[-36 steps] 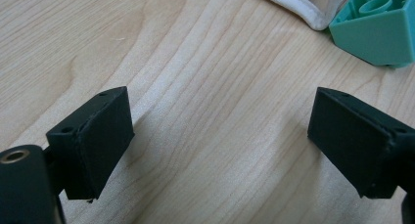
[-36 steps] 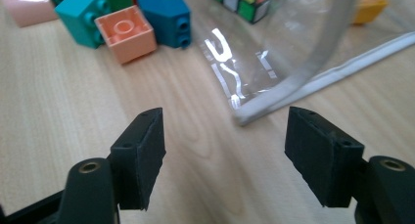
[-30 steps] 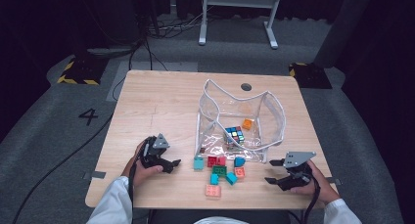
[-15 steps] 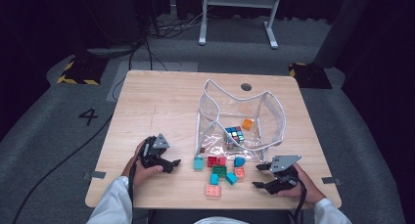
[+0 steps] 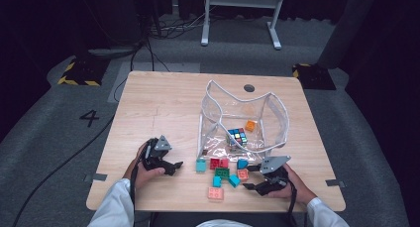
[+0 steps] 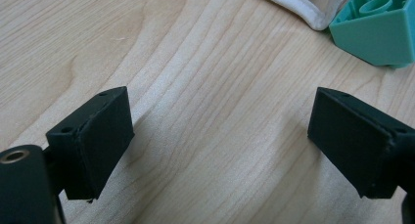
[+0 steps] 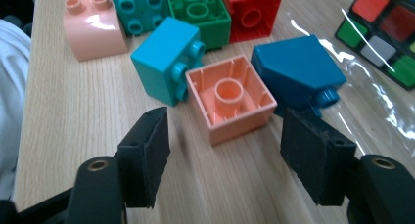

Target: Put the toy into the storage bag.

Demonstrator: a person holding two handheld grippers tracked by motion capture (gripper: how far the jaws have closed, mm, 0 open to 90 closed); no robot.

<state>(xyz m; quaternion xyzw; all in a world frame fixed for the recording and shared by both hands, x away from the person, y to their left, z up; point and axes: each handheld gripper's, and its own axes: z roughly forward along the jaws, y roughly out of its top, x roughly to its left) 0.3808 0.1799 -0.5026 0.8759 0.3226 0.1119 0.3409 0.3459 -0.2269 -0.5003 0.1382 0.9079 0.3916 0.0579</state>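
Observation:
Several toy bricks lie in a cluster at the table's front centre. My right gripper (image 5: 249,178) sits just right of them, open. In the right gripper view its jaws (image 7: 225,150) stand wide, just short of a salmon brick (image 7: 230,97) that lies hollow side up, with nothing between them. A teal brick (image 7: 164,60) and a dark blue brick (image 7: 296,72) flank the salmon one. My left gripper (image 5: 174,166) rests open left of the cluster. In its own view, the left gripper (image 6: 220,136) spans bare wood, with a teal-green brick (image 6: 377,28) ahead at the right.
A clear plastic bag (image 5: 270,105) with white trim stands open behind the bricks, holding a Rubik's cube (image 5: 237,136) and an orange brick (image 5: 250,125). A pink brick (image 5: 215,193) lies nearest the front edge. The table's (image 5: 158,103) left half is bare wood.
My right gripper has slid left along the front of the table toward the brick cluster. The left gripper has stayed where it was.

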